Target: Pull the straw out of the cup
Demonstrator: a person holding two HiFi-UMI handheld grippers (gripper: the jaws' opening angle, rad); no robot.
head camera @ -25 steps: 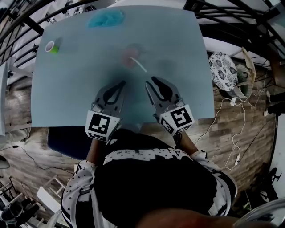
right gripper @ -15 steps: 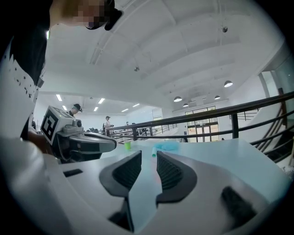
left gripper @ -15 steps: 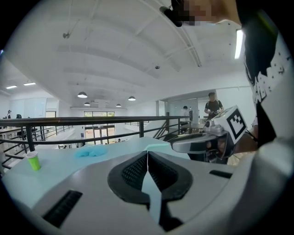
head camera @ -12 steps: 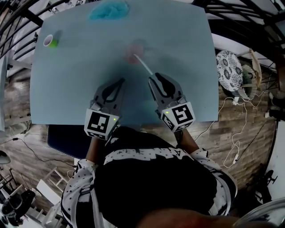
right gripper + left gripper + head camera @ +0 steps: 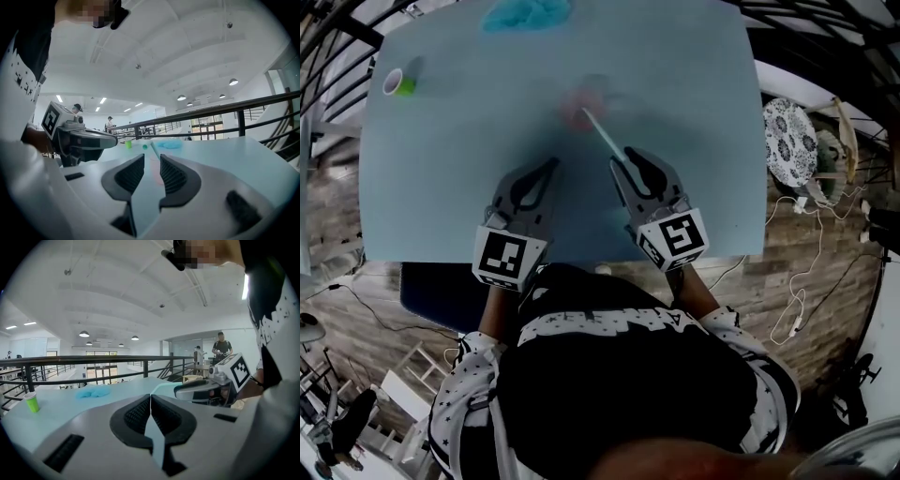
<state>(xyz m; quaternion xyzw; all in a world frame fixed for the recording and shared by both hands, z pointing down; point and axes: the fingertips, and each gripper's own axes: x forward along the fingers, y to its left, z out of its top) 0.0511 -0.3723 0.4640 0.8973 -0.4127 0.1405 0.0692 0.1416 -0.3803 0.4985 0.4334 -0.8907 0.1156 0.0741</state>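
Brought up to the straw (image 5: 605,134) since earlier: right gripper (image 5: 623,157), jaws parted at its free end; left gripper (image 5: 551,165) clenched, empty. Cup (image 5: 579,108) holding it on table (image 5: 441,187), nearer far edge — likely light, tippable; straw thin, crushable — pinch near top.

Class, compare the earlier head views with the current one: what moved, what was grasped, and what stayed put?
The right gripper edged forward, its tips now close to the free end of the straw; its jaws are apart, so nothing is grasped yet. The left gripper, shut and empty, the pink cup, the green cup and the blue cloth stayed where they were.
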